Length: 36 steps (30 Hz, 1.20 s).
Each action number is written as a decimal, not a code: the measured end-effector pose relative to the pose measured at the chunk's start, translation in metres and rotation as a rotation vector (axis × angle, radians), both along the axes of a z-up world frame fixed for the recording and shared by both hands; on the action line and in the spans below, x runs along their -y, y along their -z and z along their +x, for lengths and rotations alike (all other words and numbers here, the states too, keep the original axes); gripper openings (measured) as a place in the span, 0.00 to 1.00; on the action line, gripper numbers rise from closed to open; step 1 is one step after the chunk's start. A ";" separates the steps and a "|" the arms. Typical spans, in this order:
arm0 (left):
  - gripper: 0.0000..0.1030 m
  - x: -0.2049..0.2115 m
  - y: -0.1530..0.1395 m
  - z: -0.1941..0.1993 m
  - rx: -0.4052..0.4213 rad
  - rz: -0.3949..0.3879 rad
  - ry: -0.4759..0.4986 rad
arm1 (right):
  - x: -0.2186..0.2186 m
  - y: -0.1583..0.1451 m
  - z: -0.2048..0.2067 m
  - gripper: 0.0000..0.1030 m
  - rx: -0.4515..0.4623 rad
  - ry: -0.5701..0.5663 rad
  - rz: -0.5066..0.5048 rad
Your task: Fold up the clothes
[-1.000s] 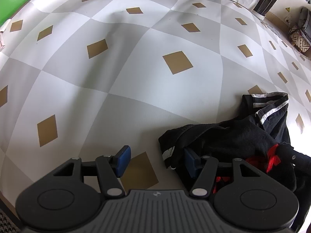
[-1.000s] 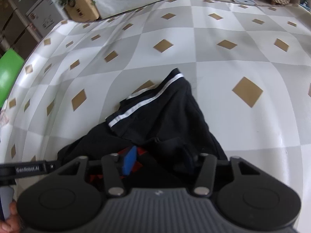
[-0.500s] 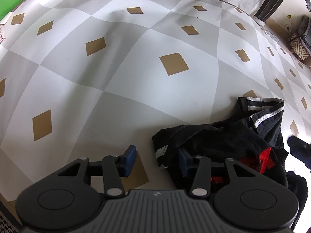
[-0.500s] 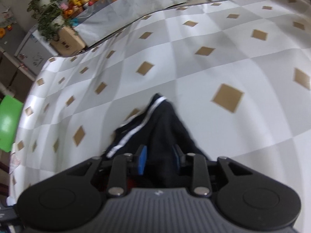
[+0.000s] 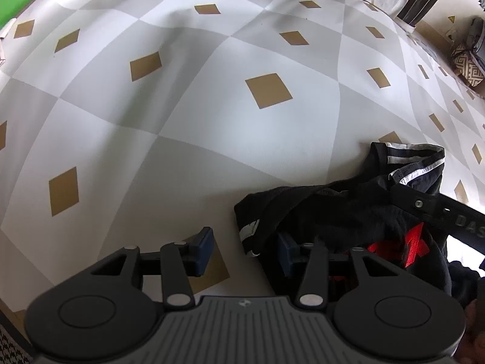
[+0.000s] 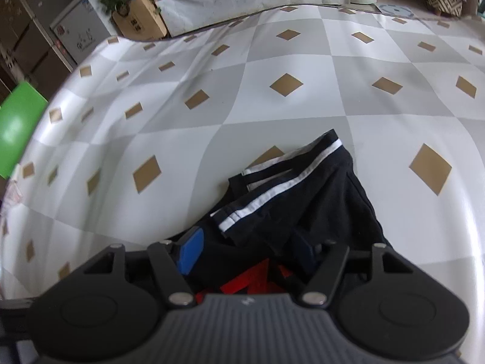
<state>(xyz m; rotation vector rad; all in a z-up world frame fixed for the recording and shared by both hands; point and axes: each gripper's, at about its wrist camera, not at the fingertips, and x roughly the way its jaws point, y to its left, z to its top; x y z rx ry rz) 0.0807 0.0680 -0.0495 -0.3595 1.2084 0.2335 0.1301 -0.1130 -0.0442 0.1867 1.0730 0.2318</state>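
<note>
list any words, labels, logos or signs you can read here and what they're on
"DAS": white letters on the black bar crossing the black garment, cut off by the frame edge.
Dark print on the cardboard box: too blurred to read.
Yellow triangular sign on the wall: symbol too small to read.
Small emblem on the right gripper's housing: no letters legible.

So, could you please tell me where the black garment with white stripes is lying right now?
The black garment lies crumpled on the checked tablecloth, low and centre in the right wrist view, directly ahead of the right claw; in the left wrist view it sits lower right.
</note>
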 end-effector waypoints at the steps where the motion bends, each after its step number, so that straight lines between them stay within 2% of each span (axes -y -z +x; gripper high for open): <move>1: 0.43 0.000 0.000 0.000 -0.002 -0.001 0.000 | -0.001 0.002 0.001 0.60 0.001 -0.001 -0.007; 4: 0.43 0.000 0.002 0.001 -0.004 -0.005 0.000 | -0.005 0.007 0.002 0.57 0.011 -0.003 -0.031; 6: 0.43 0.000 0.003 0.001 -0.003 -0.011 0.001 | -0.006 0.007 0.002 0.38 0.021 -0.005 -0.063; 8: 0.41 0.000 0.003 0.001 0.001 -0.017 0.001 | -0.004 0.007 0.002 0.27 0.017 -0.004 -0.061; 9: 0.38 0.000 0.002 0.001 0.004 -0.020 0.002 | -0.003 0.006 0.002 0.22 0.022 0.000 -0.068; 12: 0.33 0.000 0.001 0.002 0.011 -0.024 0.003 | 0.006 -0.001 0.001 0.15 0.058 0.032 -0.106; 20: 0.30 -0.003 -0.005 0.006 0.031 -0.014 -0.017 | 0.064 -0.023 0.002 0.13 0.131 0.214 -0.120; 24: 0.30 -0.006 -0.005 0.007 0.026 -0.016 -0.040 | 0.100 -0.027 0.003 0.14 0.133 0.324 -0.121; 31: 0.30 -0.004 -0.003 0.009 0.018 -0.022 -0.045 | 0.126 -0.036 0.001 0.20 0.159 0.364 -0.133; 32: 0.30 -0.003 -0.004 0.009 0.019 -0.022 -0.044 | 0.130 -0.037 0.000 0.21 0.158 0.376 -0.125; 34: 0.30 -0.003 -0.004 0.008 0.019 -0.022 -0.041 | 0.138 -0.038 0.000 0.31 0.152 0.391 -0.090; 35: 0.30 -0.003 -0.003 0.008 0.018 -0.023 -0.042 | 0.140 -0.037 -0.001 0.39 0.142 0.388 -0.044; 36: 0.30 -0.004 -0.003 0.008 0.016 -0.024 -0.044 | 0.142 -0.036 -0.001 0.41 0.127 0.376 0.011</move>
